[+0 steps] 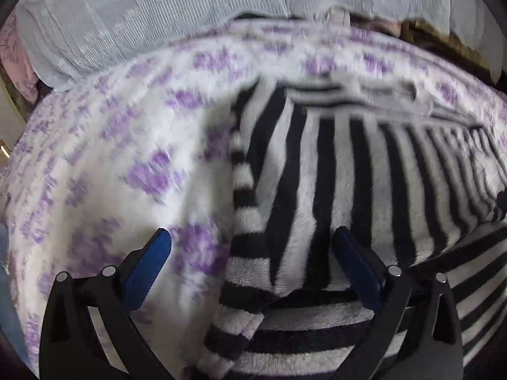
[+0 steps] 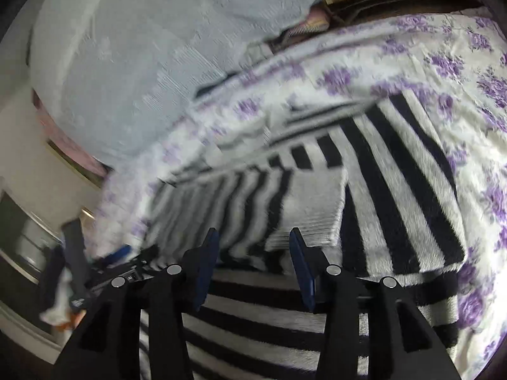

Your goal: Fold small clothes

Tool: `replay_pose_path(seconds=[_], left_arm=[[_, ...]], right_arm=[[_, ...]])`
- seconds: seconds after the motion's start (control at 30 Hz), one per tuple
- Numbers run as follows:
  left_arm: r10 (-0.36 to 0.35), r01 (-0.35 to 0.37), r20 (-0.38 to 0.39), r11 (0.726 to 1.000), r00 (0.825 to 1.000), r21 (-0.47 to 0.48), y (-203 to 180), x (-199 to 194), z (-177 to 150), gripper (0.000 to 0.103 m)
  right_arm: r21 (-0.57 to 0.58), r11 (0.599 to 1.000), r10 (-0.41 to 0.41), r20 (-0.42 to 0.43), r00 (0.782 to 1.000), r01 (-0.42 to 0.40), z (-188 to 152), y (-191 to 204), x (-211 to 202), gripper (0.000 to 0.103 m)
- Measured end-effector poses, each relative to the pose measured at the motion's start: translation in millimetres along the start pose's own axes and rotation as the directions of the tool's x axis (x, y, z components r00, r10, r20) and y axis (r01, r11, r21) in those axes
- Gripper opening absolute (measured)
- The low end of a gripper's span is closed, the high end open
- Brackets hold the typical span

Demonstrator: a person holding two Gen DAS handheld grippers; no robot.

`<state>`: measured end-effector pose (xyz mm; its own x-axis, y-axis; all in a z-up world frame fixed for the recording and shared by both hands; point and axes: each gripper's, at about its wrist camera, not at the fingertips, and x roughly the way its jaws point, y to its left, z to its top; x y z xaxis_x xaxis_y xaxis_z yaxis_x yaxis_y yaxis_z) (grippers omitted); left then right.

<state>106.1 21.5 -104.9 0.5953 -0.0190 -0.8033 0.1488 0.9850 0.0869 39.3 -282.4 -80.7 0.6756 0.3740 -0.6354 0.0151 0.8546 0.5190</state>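
Observation:
A black-and-white striped fuzzy garment (image 1: 332, 174) lies on a white bedspread with purple flowers (image 1: 111, 164). A folded edge of it lies near my left gripper (image 1: 252, 243), which is open wide just above the garment's left edge, nothing between its blue pads (image 1: 152, 259). In the right wrist view the same garment (image 2: 380, 190) spreads ahead, with a folded flap in the middle. My right gripper (image 2: 255, 243) is open over the striped cloth, holding nothing. The left gripper shows blurred at the lower left of the right wrist view (image 2: 120, 253).
A pale grey-blue textured cover or pillow (image 1: 158, 15) lies at the far side of the bed, also in the right wrist view (image 2: 142, 47). The bed's edge and a light floor or furniture (image 2: 25, 221) show at the left. The flowered bedspread (image 2: 459, 79) extends right.

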Motion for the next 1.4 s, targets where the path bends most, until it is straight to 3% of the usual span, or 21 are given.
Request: replay_pose_path(seconds=[0.03, 0.07, 0.1, 0.13, 0.17, 0.23, 0.3, 0.33, 0.37, 0.43, 0.53, 0.7, 0.83, 0.93, 1.0, 1.03, 1.07, 1.13, 1.17, 1.3, 1.4], left_arm=[[-0.045, 0.044, -0.006, 0.997, 0.999, -0.055, 10, 0, 0, 0.099], [-0.081, 0.077, -0.032, 0.992, 0.996, -0.104, 20, 1, 0, 0.099], [-0.118, 0.109, -0.046, 0.983, 0.992, -0.151, 31, 0, -3, 0.099], [-0.139, 0.130, -0.042, 0.975, 0.989, -0.180, 39, -3, -9, 0.099], [-0.142, 0.133, -0.035, 0.973, 0.989, -0.187, 43, -7, -15, 0.099], [-0.139, 0.134, -0.014, 0.975, 0.990, -0.179, 45, -22, -29, 0.099], [-0.079, 0.080, 0.012, 0.984, 0.997, -0.159, 48, -49, -49, 0.098], [-0.071, 0.075, 0.031, 0.986, 0.997, -0.150, 50, -59, -55, 0.098], [-0.068, 0.077, 0.068, 0.987, 0.995, -0.140, 54, -75, -66, 0.098], [-0.085, 0.106, 0.140, 0.984, 0.986, -0.145, 66, -108, -86, 0.098], [-0.109, 0.142, 0.203, 0.977, 0.973, -0.156, 82, -145, -107, 0.098], [-0.158, 0.176, 0.126, 0.973, 0.979, -0.150, 90, -165, -147, 0.098], [-0.152, 0.161, 0.085, 0.980, 0.985, -0.112, 86, -163, -179, 0.098], [-0.183, 0.188, 0.057, 0.976, 0.981, -0.109, 83, -154, -182, 0.098], [-0.177, 0.180, 0.047, 0.979, 0.983, -0.092, 74, -148, -178, 0.098], [-0.173, 0.177, 0.044, 0.981, 0.984, -0.083, 71, -147, -176, 0.098], [-0.155, 0.158, 0.039, 0.985, 0.987, -0.069, 64, -143, -172, 0.098], [-0.122, 0.124, 0.032, 0.991, 0.992, -0.056, 57, -138, -168, 0.098], [-0.102, 0.103, 0.022, 0.993, 0.995, -0.051, 53, -133, -164, 0.098], [-0.083, 0.083, -0.004, 0.995, 0.997, -0.058, 47, -119, -158, 0.098], [-0.076, 0.075, -0.008, 0.996, 0.997, -0.047, 43, -114, -157, 0.098]], right_arm=[[0.036, 0.999, -0.012, 0.007, 1.000, 0.011, -2, -8, -1, 0.010], [0.084, 0.996, -0.020, 0.000, 1.000, 0.020, -3, -19, -6, 0.000], [0.147, 0.989, 0.014, 0.004, 1.000, -0.014, -3, -32, -14, 0.000], [0.182, 0.983, -0.007, 0.012, 1.000, 0.005, -5, -43, -21, 0.000], [0.199, 0.977, -0.089, 0.027, 0.996, 0.082, -8, -51, -31, 0.000], [0.198, 0.974, -0.120, 0.062, 0.991, 0.105, -18, -61, -51, 0.000], [0.199, 0.976, -0.107, 0.097, 0.990, 0.086, -29, -60, -75, 0.007], [0.177, 0.980, -0.109, 0.123, 0.986, 0.086, -36, -56, -89, 0.017], [0.147, 0.985, -0.108, 0.151, 0.983, 0.085, -44, -52, -104, 0.027], [0.102, 0.992, -0.098, 0.211, 0.973, 0.078, -57, -46, -135, 0.036], [0.024, 0.998, -0.058, 0.265, 0.962, 0.054, -79, -34, -175, 0.040], [-0.093, 0.990, -0.086, 0.221, 0.971, 0.109, -119, -21, -202, 0.045], [-0.082, 0.990, -0.095, 0.197, 0.976, 0.113, -148, -37, -219, 0.045], [-0.052, 0.986, -0.144, 0.200, 0.969, 0.157, -150, -45, -220, 0.046], [-0.025, 0.980, -0.185, 0.238, 0.954, 0.197, -146, -43, -221, 0.062], [-0.012, 0.972, -0.223, 0.262, 0.939, 0.234, -143, -40, -219, 0.076], [-0.005, 0.962, -0.260, 0.284, 0.923, 0.272, -138, -35, -215, 0.082], [-0.017, 0.949, -0.294, 0.312, 0.904, 0.314, -130, -23, -205, 0.082], [-0.023, 0.950, -0.288, 0.318, 0.903, 0.311, -126, -17, -199, 0.082], [0.000, 0.987, -0.152, 0.280, 0.948, 0.158, -111, 5, -169, 0.086], [-0.024, 0.989, -0.130, 0.306, 0.943, 0.144, -107, 24, -148, 0.087]])
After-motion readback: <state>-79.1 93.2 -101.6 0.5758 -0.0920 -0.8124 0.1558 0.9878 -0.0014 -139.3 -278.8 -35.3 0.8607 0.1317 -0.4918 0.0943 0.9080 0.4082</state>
